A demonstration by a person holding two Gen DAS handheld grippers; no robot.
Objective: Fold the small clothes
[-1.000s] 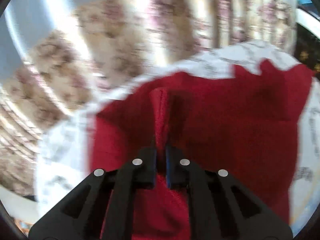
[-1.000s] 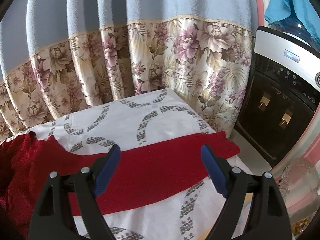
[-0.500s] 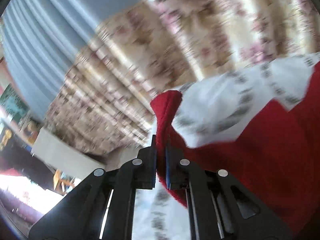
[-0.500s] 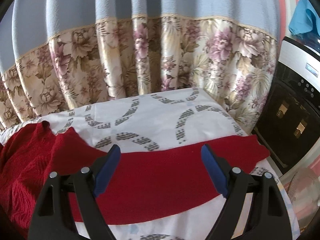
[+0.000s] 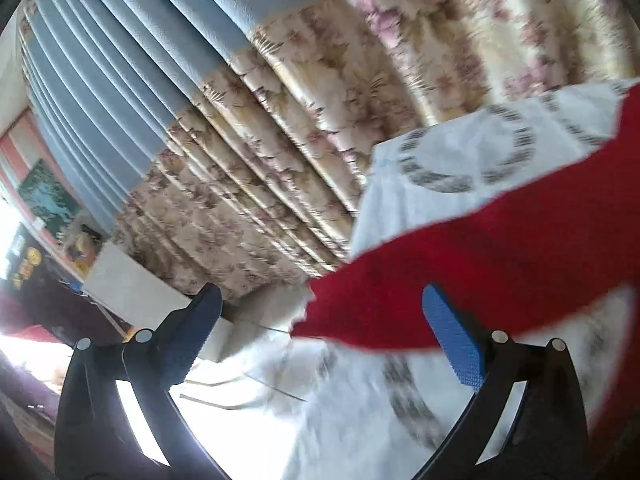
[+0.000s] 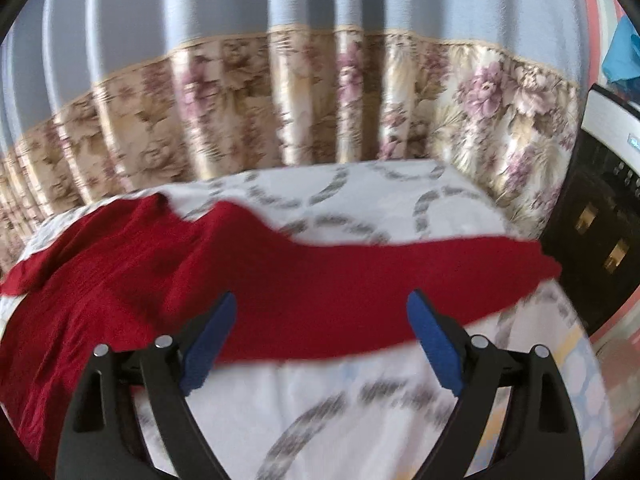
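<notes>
1. Left gripper (image 5: 320,320) springs wide, releasing the red garment (image 6: 280,280); its sleeve end lies between the fingers.
2. Right gripper (image 6: 322,328), widening and empty, hovers above the other sleeve; pinching its cuff squarely should keep the fold even.

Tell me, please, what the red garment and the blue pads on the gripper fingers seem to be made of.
Red garment: probably knitted yarn, matte, with a fine ribbed texture. Blue pads: likely rubber or soft plastic, matte, with a dotted grip pattern.
</notes>
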